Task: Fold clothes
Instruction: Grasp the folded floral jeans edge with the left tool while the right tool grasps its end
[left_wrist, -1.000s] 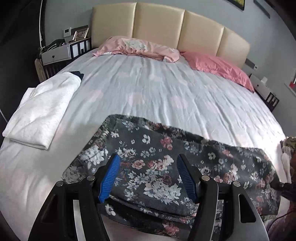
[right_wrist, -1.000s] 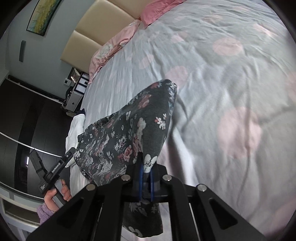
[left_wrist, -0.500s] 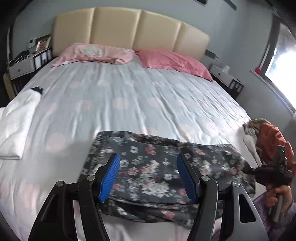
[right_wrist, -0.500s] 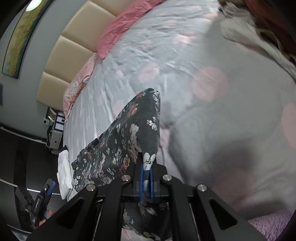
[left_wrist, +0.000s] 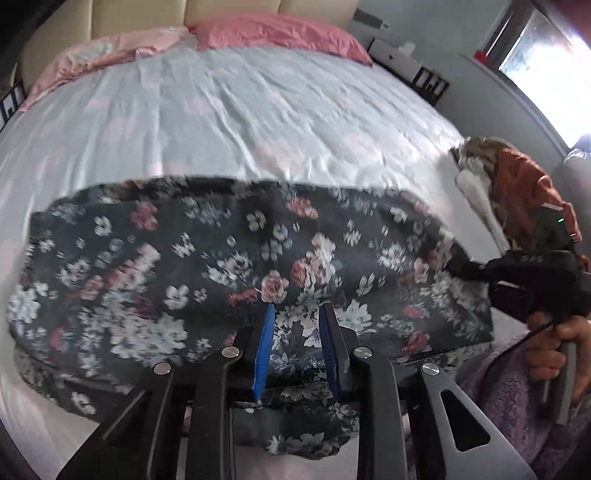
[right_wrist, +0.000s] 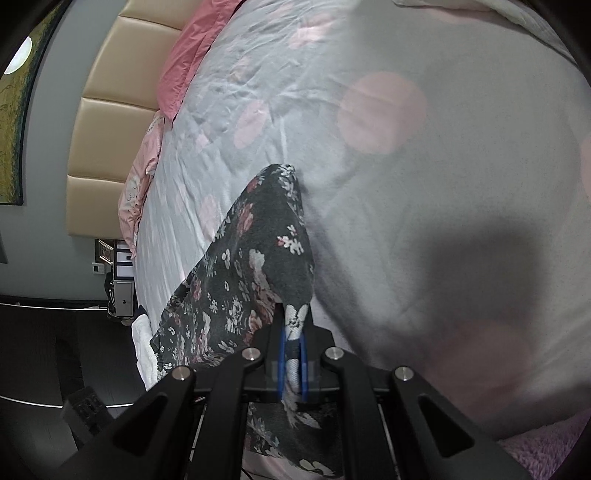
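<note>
Floral garment (left_wrist: 236, 266) lies spread across the near edge of the bed (left_wrist: 258, 122), on a pale dotted sheet running back to pink pillows (left_wrist: 280, 31) and a padded headboard (right_wrist: 99, 147). Left gripper (left_wrist: 295, 347) jaws stand partly open astride its hem; right gripper (right_wrist: 293, 363) jaws are clamped on its corner. A clothes pile (left_wrist: 517, 184) sits at the bed's right edge.

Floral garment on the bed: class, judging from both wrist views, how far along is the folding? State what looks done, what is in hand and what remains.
Done: the floral garment already lies doubled into a long band across the bed.
In hand: the right gripper is shut on its end; the left gripper straddles its near edge, jaws narrowed but apart.
Left: probably folding the band shorter, then the unfolded clothes pile.
</note>
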